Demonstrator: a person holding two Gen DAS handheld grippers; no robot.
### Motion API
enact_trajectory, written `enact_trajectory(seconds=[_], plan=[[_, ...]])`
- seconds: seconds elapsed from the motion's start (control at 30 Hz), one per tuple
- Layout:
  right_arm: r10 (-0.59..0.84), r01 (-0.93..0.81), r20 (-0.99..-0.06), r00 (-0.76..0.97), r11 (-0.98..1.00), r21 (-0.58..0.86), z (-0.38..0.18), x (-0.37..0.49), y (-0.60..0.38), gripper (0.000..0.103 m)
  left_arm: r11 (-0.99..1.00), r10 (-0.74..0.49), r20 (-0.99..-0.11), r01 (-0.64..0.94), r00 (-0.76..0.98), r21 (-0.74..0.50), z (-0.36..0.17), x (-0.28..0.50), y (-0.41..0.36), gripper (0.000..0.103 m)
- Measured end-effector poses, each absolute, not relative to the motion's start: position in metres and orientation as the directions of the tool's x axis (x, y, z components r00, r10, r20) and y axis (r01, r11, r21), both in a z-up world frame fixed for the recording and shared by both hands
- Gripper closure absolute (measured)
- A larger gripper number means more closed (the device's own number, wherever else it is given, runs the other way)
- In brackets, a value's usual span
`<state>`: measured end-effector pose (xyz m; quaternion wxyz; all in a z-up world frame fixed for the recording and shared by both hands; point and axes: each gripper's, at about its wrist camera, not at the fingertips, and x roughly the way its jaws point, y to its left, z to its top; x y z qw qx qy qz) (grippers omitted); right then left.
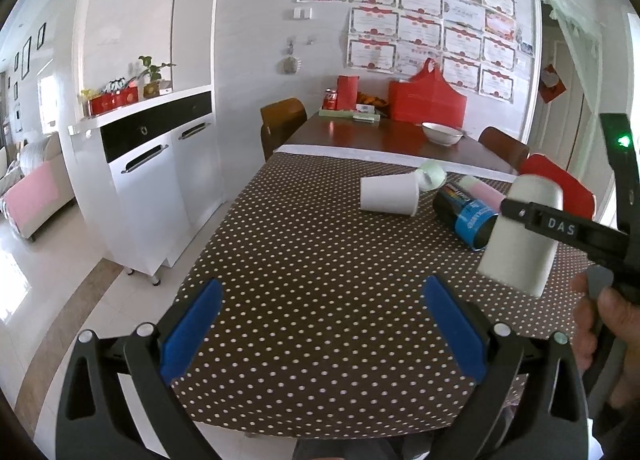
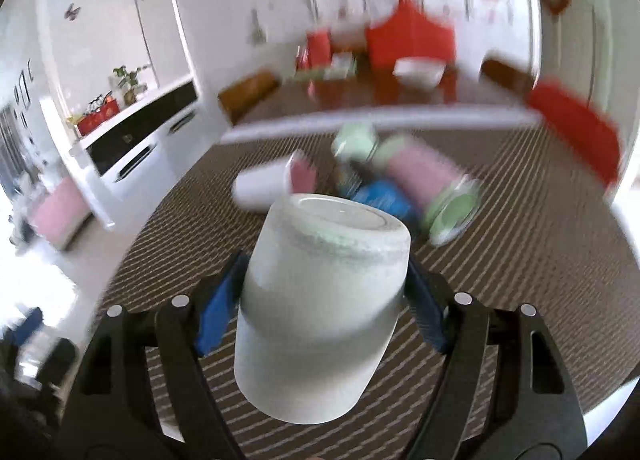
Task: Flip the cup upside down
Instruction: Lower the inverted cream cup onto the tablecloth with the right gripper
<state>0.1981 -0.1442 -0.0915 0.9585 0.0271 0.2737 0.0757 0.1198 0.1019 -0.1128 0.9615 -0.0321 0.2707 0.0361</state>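
1. The right gripper [image 2: 324, 312] clamps the frosted cup [image 2: 320, 308] between its blue pads [image 2: 218, 316], off the dotted cloth [image 1: 320, 260].
2. The cup's closed base points up and away from the wrist camera; its other end faces down, tilted.
3. The left gripper [image 1: 320, 332] hangs spread wide over the cloth, holding nothing.
4. Behind, a white cup [image 1: 390, 193], a blue can [image 1: 466, 215] and a pink cup [image 1: 482, 191] lie on their sides, close together.
5. The right-wrist background is blurred.
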Motion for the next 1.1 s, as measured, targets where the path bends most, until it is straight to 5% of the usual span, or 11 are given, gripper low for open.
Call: enact_trajectory(seconds=[0.2, 0.93, 1.1], plan=[[0.005, -0.023, -0.389, 0.921, 0.999, -0.041, -0.102, 0.197, -0.161, 0.029, 0.997, 0.021, -0.512, -0.056, 0.859, -0.054, -0.108, 0.12, 0.083, 0.004], [0.027, -0.063, -0.457, 0.889, 0.996, -0.062, -0.15, 0.187, -0.147, 0.028, 1.0, 0.009, -0.521, -0.012, 0.854, -0.003, -0.105, 0.117, 0.044, 0.004], [0.043, -0.078, -0.441, 0.896, 0.995, -0.061, -0.145, 0.182, -0.146, 0.016, 1.0, 0.008, -0.514, -0.009, 0.858, 0.0, -0.102, 0.114, 0.041, 0.004]])
